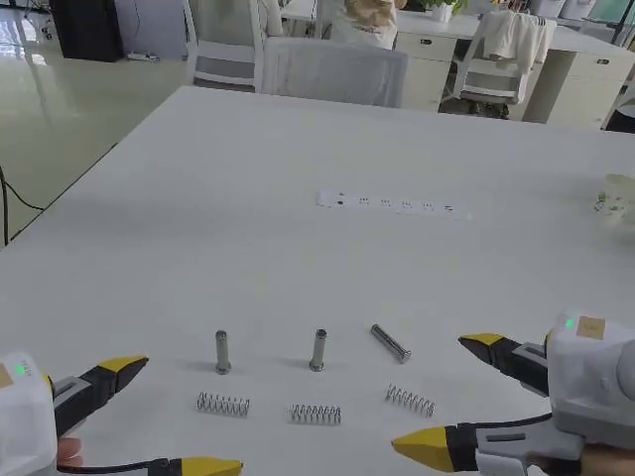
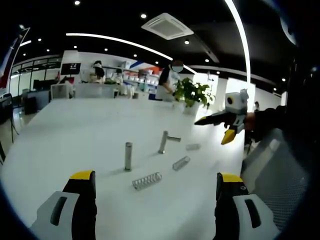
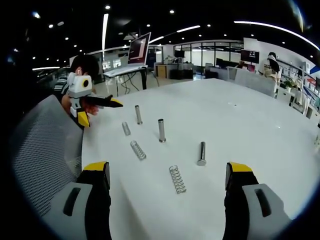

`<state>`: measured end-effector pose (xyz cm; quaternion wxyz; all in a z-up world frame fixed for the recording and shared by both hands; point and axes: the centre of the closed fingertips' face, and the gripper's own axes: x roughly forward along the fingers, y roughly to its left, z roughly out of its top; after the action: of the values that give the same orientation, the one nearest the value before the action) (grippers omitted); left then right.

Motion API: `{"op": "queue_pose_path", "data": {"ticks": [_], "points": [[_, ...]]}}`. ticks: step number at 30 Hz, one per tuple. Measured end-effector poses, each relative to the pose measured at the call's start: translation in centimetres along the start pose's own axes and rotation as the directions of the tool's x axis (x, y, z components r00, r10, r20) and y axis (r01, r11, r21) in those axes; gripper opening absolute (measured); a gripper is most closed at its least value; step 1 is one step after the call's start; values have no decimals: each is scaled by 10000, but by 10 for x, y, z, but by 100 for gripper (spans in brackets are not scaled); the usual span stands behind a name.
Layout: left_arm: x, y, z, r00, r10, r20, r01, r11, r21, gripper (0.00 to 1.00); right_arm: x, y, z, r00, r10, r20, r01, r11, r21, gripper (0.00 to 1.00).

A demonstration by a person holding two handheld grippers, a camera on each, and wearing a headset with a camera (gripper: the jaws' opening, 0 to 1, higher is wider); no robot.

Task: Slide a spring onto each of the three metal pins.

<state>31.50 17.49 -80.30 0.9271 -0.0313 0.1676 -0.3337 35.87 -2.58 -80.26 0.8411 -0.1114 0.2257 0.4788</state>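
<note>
Between the two grippers, ahead of their jaw tips: three springs in a row, flat on the table, none on a pin yet. Left spring (image 1: 223, 404) lies nearest the left gripper (image 1: 164, 416), just off its parted tips. Middle spring (image 1: 316, 414) lies roughly midway between the two tools. Right spring (image 1: 410, 400) lies close by the right gripper (image 1: 448, 395), near the gap between its tips.

One row farther out from the grippers, the pins. Left pin (image 1: 221, 352) and middle pin (image 1: 317, 350) stand upright on their broad heads, plain ends up. Right pin (image 1: 390, 343) lies on its side, slanted, head toward the right gripper. Each spring sits on the near side of its own pin, apart from it. Reads as a paired layout: one spring per pin, short carry. Upright pins offer a free end to drop a coil over. The fallen one would likely need standing up or holding first.

Both grippers spread wide, jaws empty, touching nothing. Held low, one at each flank of the row, tips angled inward, probably so either can take its nearest spring. Task judged at its start.

Beyond the pins, well away from both grippers: white table (image 1: 198, 218), a power strip (image 1: 392, 204) on it, a grey chair (image 1: 332, 69) at the far edge.
</note>
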Motion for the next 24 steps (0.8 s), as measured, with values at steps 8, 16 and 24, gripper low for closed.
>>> {"op": "queue_pose_path", "data": {"ticks": [8,16,24], "points": [[0,0,0,10000,7,7,-7,10000,-7,97,0,0,0,10000,5,7,-5,10000,0,96],[1,0,-1,10000,-1,-16,1,10000,-27,97,0,0,-1,10000,5,-20,-5,10000,19,96],[2,0,-2,10000,-31,-16,31,10000,-45,97,0,0,-2,10000,-8,-52,8,10000,25,96]]}}
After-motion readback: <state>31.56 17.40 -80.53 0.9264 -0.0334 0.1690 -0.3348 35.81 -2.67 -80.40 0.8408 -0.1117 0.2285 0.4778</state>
